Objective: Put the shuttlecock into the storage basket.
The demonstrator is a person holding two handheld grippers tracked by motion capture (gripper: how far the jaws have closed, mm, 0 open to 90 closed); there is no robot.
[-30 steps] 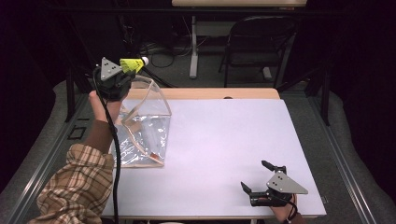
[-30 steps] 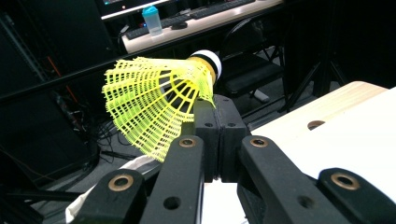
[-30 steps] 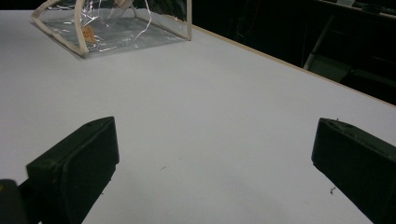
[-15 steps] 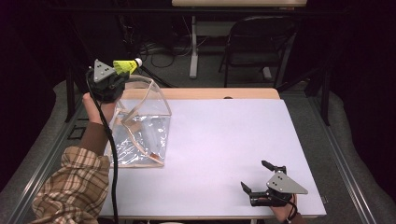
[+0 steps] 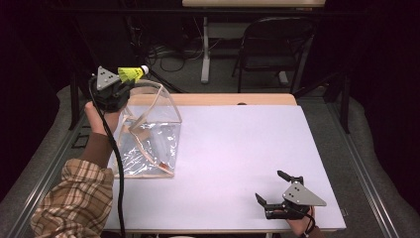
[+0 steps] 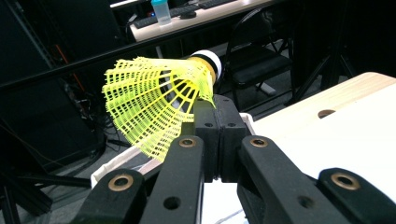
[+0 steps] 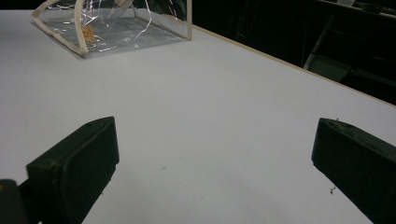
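High view: the left gripper (image 5: 130, 79), clenched on the yellow mesh shuttlecock with its white cork tip (image 5: 132, 74), has lifted it a little higher above the clear plastic bag with cream trim (image 5: 148, 144). I'd say it's coming out. The right gripper (image 5: 275, 193) rests gaping on the white table (image 5: 237, 148).

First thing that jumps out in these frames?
The neon yellow shuttlecock, pinched by its mesh skirt in the shut left gripper and held above the far left table edge. Right below it stands a clear plastic bag with pale trim, mouth open upward. The right gripper sits open at the near right corner of the white table, holding nothing.
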